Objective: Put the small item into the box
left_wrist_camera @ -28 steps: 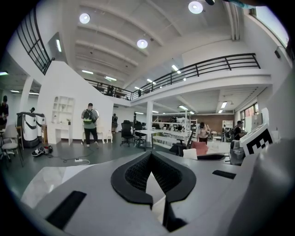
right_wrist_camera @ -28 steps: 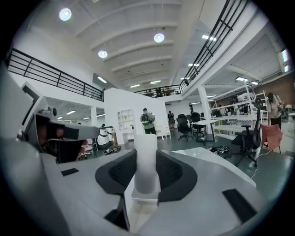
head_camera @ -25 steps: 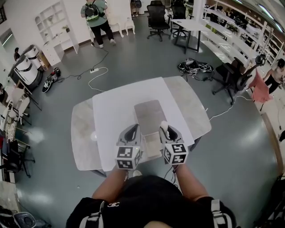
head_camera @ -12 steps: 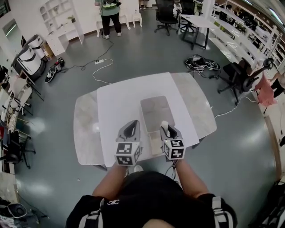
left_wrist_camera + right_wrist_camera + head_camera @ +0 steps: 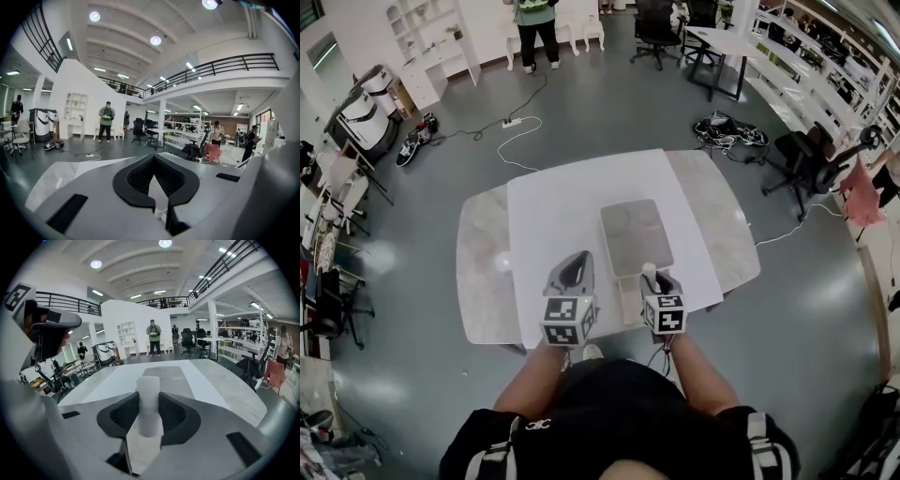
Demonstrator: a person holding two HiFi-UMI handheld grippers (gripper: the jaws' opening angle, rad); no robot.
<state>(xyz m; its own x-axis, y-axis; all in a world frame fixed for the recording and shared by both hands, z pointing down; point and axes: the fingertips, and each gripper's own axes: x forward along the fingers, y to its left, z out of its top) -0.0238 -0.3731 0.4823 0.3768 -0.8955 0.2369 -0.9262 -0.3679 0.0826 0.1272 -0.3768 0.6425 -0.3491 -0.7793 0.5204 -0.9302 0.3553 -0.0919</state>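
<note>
Counter (image 5: 483, 281): carrying a white sheet (image 5: 558, 211).
Box (image 5: 636, 236): lying grey on the sheet.
Left claw (image 5: 577, 261): hovering clenched, gripping nothing.
Right claw (image 5: 650, 279): grasping the small item (image 5: 148, 401).
Small item: standing upright between the pads, nearing the box's near edge.

The table (image 5: 483, 272) top looks like polished pale stone with grey veining, under a smooth, matt white sheet (image 5: 558, 216) that could be paper or cloth. The box (image 5: 636, 234) is dull grey, the small item (image 5: 148, 385) frosted white plastic. The right gripper (image 5: 149, 398) has matt grey plastic shells and black ribbed pads (image 5: 123, 416) — the grey floor (image 5: 412, 216) is glossy.
</note>
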